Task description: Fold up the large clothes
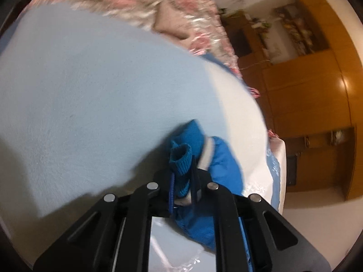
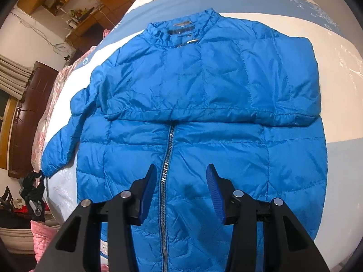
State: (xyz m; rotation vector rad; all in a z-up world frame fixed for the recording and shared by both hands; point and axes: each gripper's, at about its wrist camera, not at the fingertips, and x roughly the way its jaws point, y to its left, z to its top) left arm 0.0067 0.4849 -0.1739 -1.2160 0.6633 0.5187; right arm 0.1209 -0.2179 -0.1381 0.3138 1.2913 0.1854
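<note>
A blue jacket (image 2: pixel 204 117) is lying front-up on the bed (image 2: pixel 340 68), zip (image 2: pixel 166 165) running down the middle, collar (image 2: pixel 181 29) at the far end. One sleeve (image 2: pixel 226 90) is already lying folded across the chest; the other sleeve (image 2: pixel 61 145) is trailing out toward the bed's edge.

The ribbed cuff (image 1: pixel 181 158) is being pinched by the left gripper (image 1: pixel 181 181), whose jaws are closed tight on the knit, with jacket fabric bunching below. The left view is blurred, so how deep the bite goes cannot be told. The right gripper (image 2: pixel 181 188) is being held above the lower front with its jaws spread wide and nothing between them, straddling the zip.

The step in hand is judged to be the folding-in of the second sleeve. It is best done with the cuff being lifted just clear of the bed, so the slippery shell is not being dragged, and carried across the chest to lie on the first sleeve. The body could be pinned by the free gripper near the zip while the sleeve is being drawn over, so the jacket is not being pulled askew. The puffy filling is likely to spring back, so the fold should be pressed flat before the cuff is released.
</note>
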